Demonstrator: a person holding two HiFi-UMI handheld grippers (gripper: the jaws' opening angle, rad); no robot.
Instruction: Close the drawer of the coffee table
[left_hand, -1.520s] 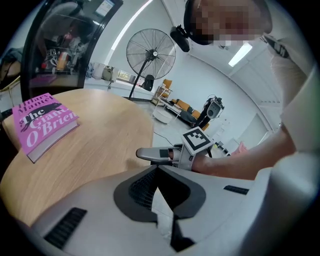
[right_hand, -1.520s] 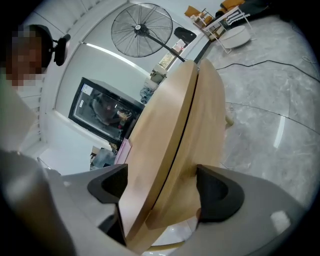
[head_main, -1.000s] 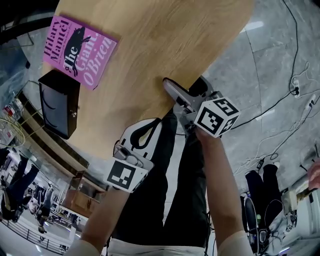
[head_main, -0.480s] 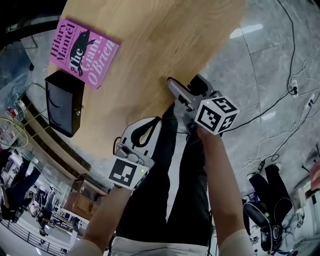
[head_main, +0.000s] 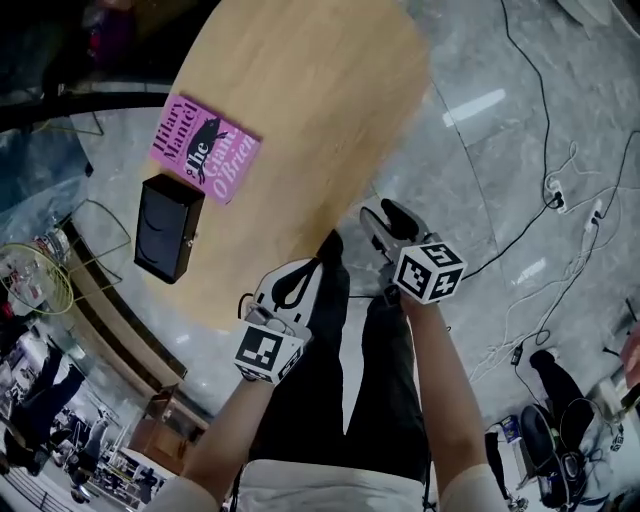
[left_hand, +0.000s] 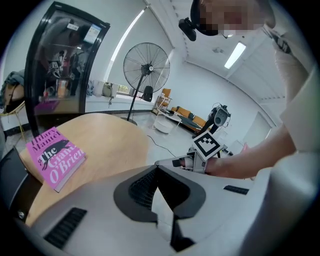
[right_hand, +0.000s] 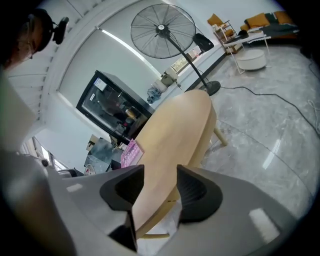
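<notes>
You look done — no drawer juts from the tabletop (head_main: 300, 110), left claw (head_main: 297, 275) pinched shut, right claw (head_main: 388, 218) half-open, just closing on nothing.

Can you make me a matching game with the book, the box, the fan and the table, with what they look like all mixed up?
Things:
1. book
2. box
3. fan
4. table

Looks:
A. light wood
B. pink cover
C. black, lying on the table beside the book
D. round cage on a tall pole

Pairs: 1-B, 2-C, 3-D, 4-A
</notes>
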